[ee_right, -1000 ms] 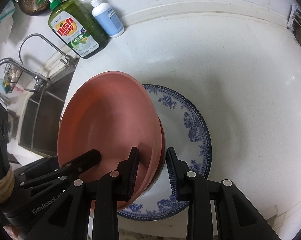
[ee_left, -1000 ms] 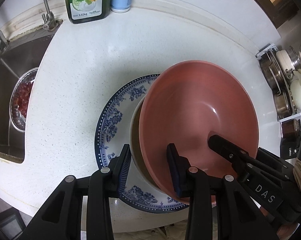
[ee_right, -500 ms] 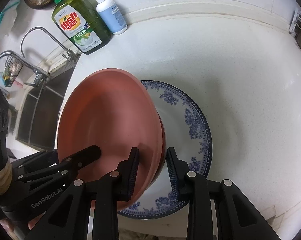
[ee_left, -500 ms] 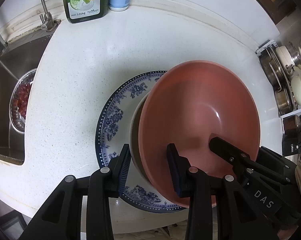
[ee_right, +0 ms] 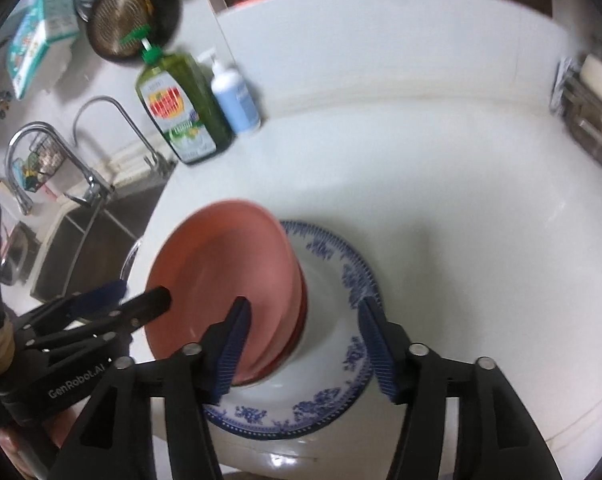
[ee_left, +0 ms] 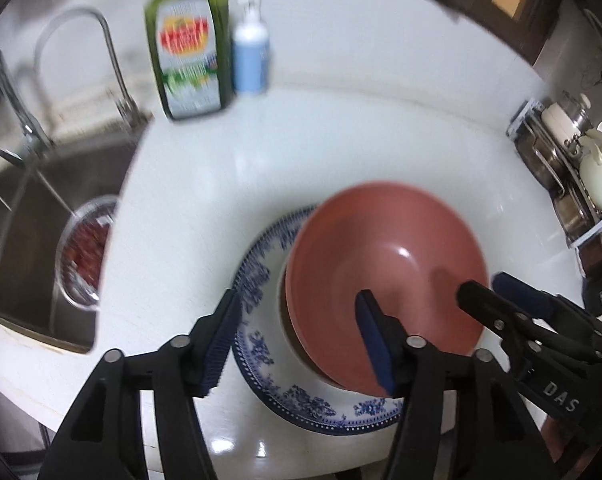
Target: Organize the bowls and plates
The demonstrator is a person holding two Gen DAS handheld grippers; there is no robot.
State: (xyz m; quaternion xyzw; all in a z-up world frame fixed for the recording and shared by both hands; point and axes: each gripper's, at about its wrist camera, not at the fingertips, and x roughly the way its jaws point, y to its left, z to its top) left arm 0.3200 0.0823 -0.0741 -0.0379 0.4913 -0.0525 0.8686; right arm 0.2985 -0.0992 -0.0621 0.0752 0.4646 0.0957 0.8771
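A pink bowl (ee_left: 385, 280) (ee_right: 221, 272) rests tilted on another bowl, stacked on a blue-and-white patterned plate (ee_left: 261, 280) (ee_right: 357, 280) near the counter's front edge. My left gripper (ee_left: 299, 340) is open; its right finger lies over the pink bowl's near rim and its left finger over the plate's edge, gripping nothing. My right gripper (ee_right: 305, 352) is open too, straddling the bowl's right side with a gap on both sides. Each gripper shows in the other's view: the right one (ee_left: 497, 292) at the bowl's right rim, the left one (ee_right: 135, 294) at its left rim.
A green dish soap bottle (ee_left: 189, 60) (ee_right: 181, 112) and a blue pump bottle (ee_left: 251, 60) (ee_right: 237, 104) stand at the back of the white counter (ee_left: 341, 152). The sink (ee_left: 29, 220) at left holds a metal strainer (ee_left: 85, 256). A rack of pots (ee_left: 573, 168) stands at right.
Both grippers opened wide and drew back and up from the pink bowl, which stays on the stack. Both views are blurred by the motion.
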